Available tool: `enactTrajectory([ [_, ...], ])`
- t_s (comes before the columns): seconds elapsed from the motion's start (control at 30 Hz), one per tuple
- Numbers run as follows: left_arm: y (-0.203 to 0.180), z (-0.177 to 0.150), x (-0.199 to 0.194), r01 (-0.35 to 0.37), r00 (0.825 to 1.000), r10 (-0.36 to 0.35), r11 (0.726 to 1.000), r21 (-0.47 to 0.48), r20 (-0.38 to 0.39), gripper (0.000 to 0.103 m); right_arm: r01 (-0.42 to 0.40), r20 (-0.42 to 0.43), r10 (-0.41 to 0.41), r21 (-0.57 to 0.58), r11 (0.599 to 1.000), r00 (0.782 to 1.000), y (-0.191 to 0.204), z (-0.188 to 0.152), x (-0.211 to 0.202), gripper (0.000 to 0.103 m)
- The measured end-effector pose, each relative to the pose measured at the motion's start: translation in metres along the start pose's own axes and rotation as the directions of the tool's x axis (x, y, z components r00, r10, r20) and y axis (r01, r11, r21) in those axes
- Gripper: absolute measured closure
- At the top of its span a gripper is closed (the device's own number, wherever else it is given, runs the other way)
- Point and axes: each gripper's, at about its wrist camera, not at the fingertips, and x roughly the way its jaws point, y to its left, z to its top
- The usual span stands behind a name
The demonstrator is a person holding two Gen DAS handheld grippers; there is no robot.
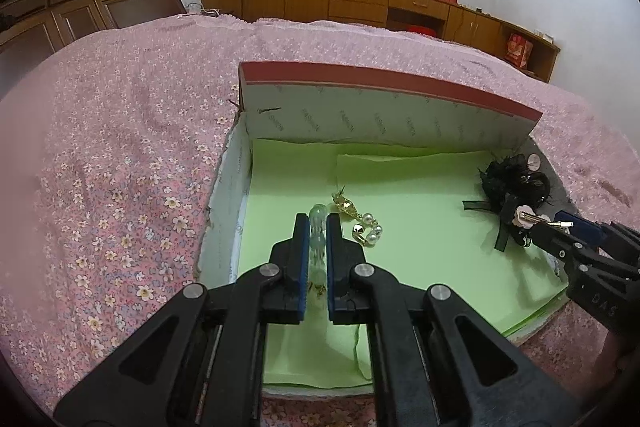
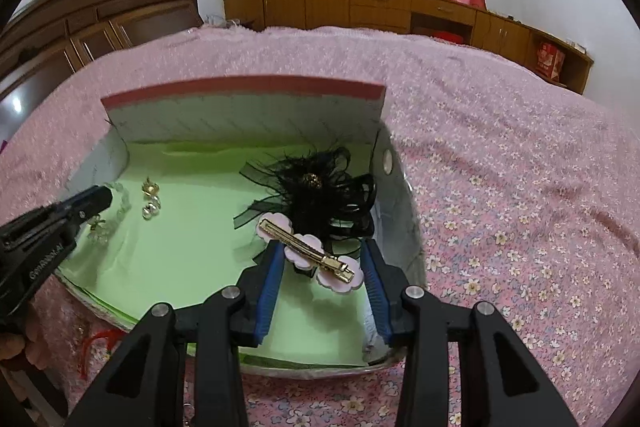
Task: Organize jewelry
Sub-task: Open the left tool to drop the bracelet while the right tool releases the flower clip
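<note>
The left gripper (image 1: 318, 227) pinches a clear bead string (image 1: 317, 239) over the box (image 1: 400, 115) (green inside); the right gripper (image 2: 322, 259) holds a pink hair clip (image 2: 308, 251).

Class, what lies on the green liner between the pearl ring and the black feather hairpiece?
Nothing: bare green liner separates the pearl ring from the black feather hairpiece, in the left wrist view.

Left gripper (image 1: 318, 227): pointed forward and downward, jaws drawn together with only a narrow slot between the blue pads (image 1: 333, 247); a clear beaded piece (image 1: 317, 227) sits in that slot, clamped. Right gripper (image 2: 322, 251): also angled downward, jaws parted to a moderate width, gripping a pink flower hair clip (image 2: 308, 251) that spans the gap from pad to pad. In the right wrist view, fingers (image 2: 16, 345) of the person's hand show at the lower left edge.
</note>
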Motion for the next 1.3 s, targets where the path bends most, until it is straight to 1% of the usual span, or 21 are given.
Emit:
enactTrajectory([
  [0.13,-0.005,0.0,0.0,-0.014,1.0,0.014,1.0,0.018,-0.011,0.101,-0.009,0.003,0.009,0.015,1.0,1.0,-0.001,0.001,-0.001,0.06],
  [0.23,-0.01,0.001,-0.001,-0.014,1.0,0.015,1.0,0.025,-0.02,0.097,-0.024,0.0,0.024,0.03,0.999,1.0,-0.003,0.001,-0.002,0.058],
  [0.33,-0.013,0.002,-0.003,-0.009,1.0,0.01,1.0,0.026,-0.026,0.09,-0.041,0.013,0.04,0.041,0.998,0.999,-0.006,0.001,-0.006,0.051],
  [0.4,-0.014,0.005,-0.004,0.002,1.0,-0.002,1.0,0.019,-0.027,0.084,-0.046,0.026,0.045,0.05,0.998,0.999,-0.006,0.001,-0.01,0.044],
  [0.57,-0.015,0.007,-0.016,0.028,0.999,-0.028,1.0,-0.004,-0.025,0.08,-0.076,0.038,0.073,0.073,0.994,0.997,-0.008,-0.001,-0.019,0.043],
  [0.67,-0.013,0.007,-0.024,0.036,0.999,-0.037,0.999,-0.018,-0.022,0.076,-0.083,0.054,0.078,0.084,0.993,0.995,-0.01,-0.002,-0.027,0.041],
  [0.87,-0.006,0.005,-0.04,0.055,0.998,-0.055,0.998,-0.029,-0.013,0.076,-0.102,0.089,0.092,0.112,0.988,0.992,-0.017,-0.003,-0.044,0.037],
  [1.0,-0.004,0.004,-0.052,0.064,0.998,-0.065,0.997,-0.037,-0.007,0.075,-0.118,0.118,0.104,0.12,0.986,0.988,-0.018,-0.003,-0.058,0.037],
  [1.3,-0.004,0.011,-0.075,0.076,0.997,-0.076,0.997,-0.022,0.008,0.075,-0.164,0.181,0.14,0.123,0.979,0.973,-0.019,-0.005,-0.091,0.037],
])
